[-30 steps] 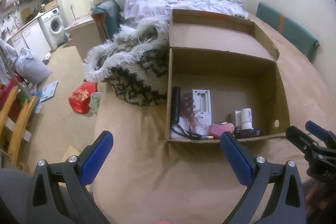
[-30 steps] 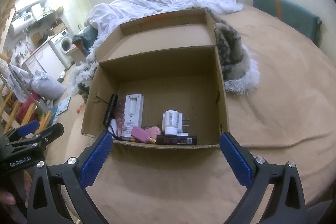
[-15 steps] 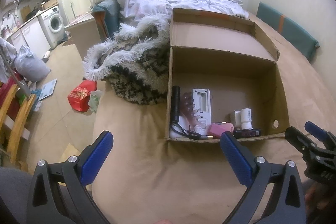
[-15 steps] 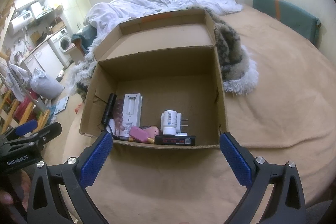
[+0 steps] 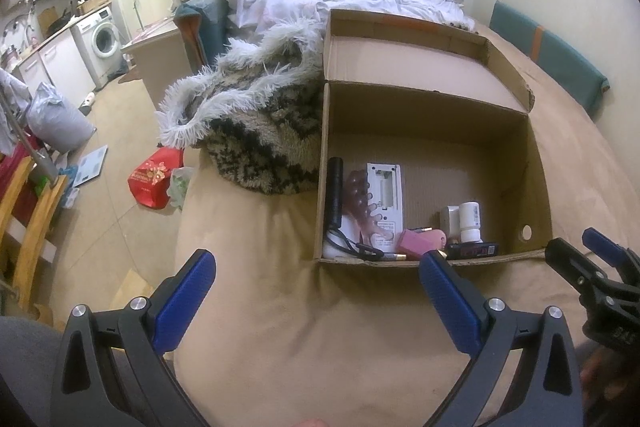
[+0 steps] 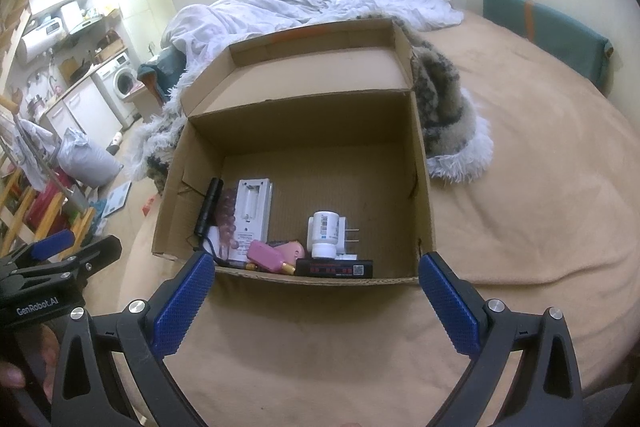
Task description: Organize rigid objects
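An open cardboard box (image 6: 422, 187) (image 5: 534, 163) rests on a tan bed cover. Along its near wall lie a black flashlight (image 6: 208, 203) (image 5: 335, 193), a white remote-like device (image 6: 252, 213) (image 5: 383, 199), a pink case (image 6: 266, 255) (image 5: 416, 241), a white bottle (image 6: 325, 233) (image 5: 469, 221) beside a white plug adapter (image 6: 346, 231), and a flat black box (image 6: 335, 267) (image 5: 474, 250). My right gripper (image 6: 316, 291) hovers open just before the box's front edge, empty. My left gripper (image 5: 316, 289) is open and empty, lower left of the box.
A furry patterned blanket (image 5: 260, 123) (image 6: 444, 107) leans against the box's side. A white duvet (image 6: 320, 3) lies behind. A teal cushion (image 6: 548, 27) stands along the right wall. Past the bed's left edge are a red bag (image 5: 154, 177), a washing machine (image 5: 102, 41) and a wooden chair (image 5: 28, 211).
Both grippers have drifted only slightly; the box and its contents look the same, and both stay open.
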### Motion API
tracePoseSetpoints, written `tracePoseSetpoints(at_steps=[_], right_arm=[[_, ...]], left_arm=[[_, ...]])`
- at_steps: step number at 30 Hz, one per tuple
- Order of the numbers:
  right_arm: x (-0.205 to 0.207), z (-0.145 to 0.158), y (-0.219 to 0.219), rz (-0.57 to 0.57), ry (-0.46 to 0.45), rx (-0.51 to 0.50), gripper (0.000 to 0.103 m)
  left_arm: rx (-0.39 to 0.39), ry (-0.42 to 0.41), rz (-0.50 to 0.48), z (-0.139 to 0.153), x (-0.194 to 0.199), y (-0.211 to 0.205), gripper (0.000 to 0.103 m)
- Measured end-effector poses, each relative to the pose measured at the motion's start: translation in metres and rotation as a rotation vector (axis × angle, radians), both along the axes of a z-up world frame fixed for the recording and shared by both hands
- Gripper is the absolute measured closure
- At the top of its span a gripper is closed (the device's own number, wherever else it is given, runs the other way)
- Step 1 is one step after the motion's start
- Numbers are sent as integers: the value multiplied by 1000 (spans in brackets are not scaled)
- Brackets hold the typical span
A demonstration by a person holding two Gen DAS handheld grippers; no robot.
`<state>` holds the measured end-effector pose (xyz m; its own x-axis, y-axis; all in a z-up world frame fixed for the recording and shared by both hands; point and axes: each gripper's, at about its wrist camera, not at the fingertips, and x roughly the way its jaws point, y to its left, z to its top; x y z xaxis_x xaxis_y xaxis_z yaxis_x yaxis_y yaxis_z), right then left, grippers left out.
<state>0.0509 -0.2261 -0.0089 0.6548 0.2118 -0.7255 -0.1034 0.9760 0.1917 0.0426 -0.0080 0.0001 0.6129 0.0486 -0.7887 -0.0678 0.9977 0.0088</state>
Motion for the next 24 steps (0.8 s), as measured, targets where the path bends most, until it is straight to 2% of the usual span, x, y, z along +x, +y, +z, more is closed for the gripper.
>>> tracePoseSetpoints(at_steps=[24], right_arm=[[1, 1, -1, 5, 2, 17, 0]], left_arm=[[-13, 2, -8, 0, -2, 0, 1]])
